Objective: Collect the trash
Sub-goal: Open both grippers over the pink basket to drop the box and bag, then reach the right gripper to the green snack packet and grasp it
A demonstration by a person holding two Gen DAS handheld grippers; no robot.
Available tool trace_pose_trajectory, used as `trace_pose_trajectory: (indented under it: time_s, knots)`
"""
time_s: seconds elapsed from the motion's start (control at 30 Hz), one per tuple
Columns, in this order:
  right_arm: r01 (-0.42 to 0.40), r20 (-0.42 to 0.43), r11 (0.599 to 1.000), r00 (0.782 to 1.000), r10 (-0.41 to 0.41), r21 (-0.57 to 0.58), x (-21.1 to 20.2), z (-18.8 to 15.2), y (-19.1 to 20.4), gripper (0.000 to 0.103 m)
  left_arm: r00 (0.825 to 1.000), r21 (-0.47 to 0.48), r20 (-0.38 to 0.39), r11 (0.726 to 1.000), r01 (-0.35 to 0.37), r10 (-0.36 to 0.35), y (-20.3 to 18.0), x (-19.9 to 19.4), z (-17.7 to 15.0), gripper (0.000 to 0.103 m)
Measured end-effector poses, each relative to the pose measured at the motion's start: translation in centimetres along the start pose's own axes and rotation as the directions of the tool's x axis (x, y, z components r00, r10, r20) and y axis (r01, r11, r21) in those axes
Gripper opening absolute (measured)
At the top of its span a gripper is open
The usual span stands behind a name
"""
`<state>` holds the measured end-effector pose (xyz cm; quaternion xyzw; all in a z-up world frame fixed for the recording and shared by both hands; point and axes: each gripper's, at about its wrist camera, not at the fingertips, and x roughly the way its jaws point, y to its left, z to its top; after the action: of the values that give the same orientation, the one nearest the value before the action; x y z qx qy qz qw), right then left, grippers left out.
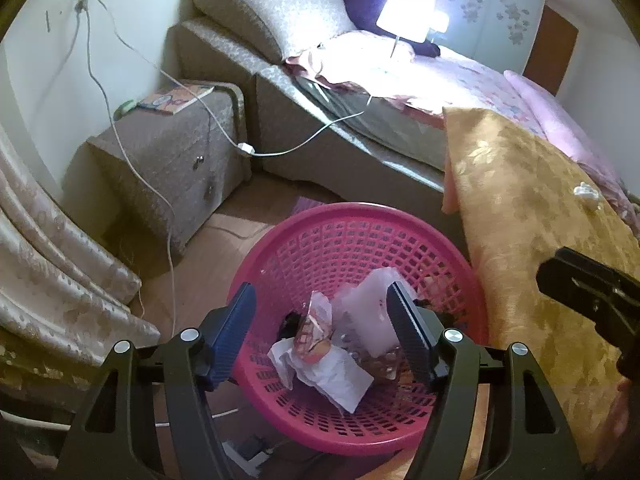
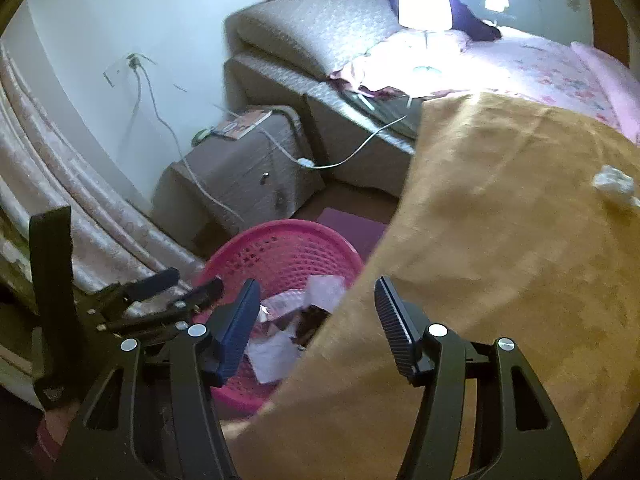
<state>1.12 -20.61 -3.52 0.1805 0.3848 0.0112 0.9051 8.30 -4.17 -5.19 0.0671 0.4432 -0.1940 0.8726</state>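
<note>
A pink mesh basket point(image 1: 360, 210) stands on the floor beside the bed, and its rim point(image 2: 280, 226) also shows in the right wrist view. Inside lie white paper point(image 1: 332, 376), a snack wrapper point(image 1: 316, 332) and a pale plastic piece point(image 1: 372, 312). My left gripper point(image 1: 322, 304) hangs open just above the basket, its pads pressing on nothing. My right gripper point(image 2: 316, 300) is open too, over the edge of a golden blanket point(image 2: 500, 240) and the basket's right side. A crumpled white tissue point(image 2: 614, 184) rests on the blanket, far right; the same tissue point(image 1: 585, 192) shows in the left wrist view.
A padded nightstand point(image 1: 172, 152) with a book point(image 1: 176, 98) stands left of the bed. A white charger cable point(image 1: 246, 148) hangs from the wall socket across it. A lit lamp point(image 1: 404, 12) glares on the bed. A curtain point(image 1: 60, 260) hangs at the left.
</note>
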Motion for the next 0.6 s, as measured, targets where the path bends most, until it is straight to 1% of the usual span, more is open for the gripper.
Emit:
trace_pose_trajectory:
  time_s: [0.17,0.37,0.5,0.57,0.6]
  knots:
    - [0.058,0.048,0.998,0.997,-0.059,0.024,-2.2,-1.2,-2.0,0.058,0.999,0.024,0.024,0.999,0.026,-0.026,-1.3,-1.3,0.1,0.065]
    - [0.131,0.085,0.987,0.987,-0.140,0.097,-4.9,-2.7,-5.6,0.058,0.996,0.083,0.043,0.994,0.069,-0.073,-4.2,-2.5,-0.1,0.065]
    - [0.194,0.109,0.968,0.971,-0.213,0.159,-7.2,-3.7,-9.0,0.059,0.994,0.122,0.045,0.988,0.090,-0.097,-5.9,-3.0,-0.4,0.065]
    - [0.246,0.122,0.950,0.955,-0.272,0.192,-8.4,-4.3,-10.8,0.059,0.993,0.141,0.046,0.985,0.100,-0.107,-6.8,-3.2,-0.5,0.065]
    - [0.266,0.127,0.941,0.947,-0.295,0.208,-8.9,-4.6,-11.6,0.062,0.993,0.147,0.045,0.984,0.104,-0.112,-7.1,-3.3,-0.6,0.065]
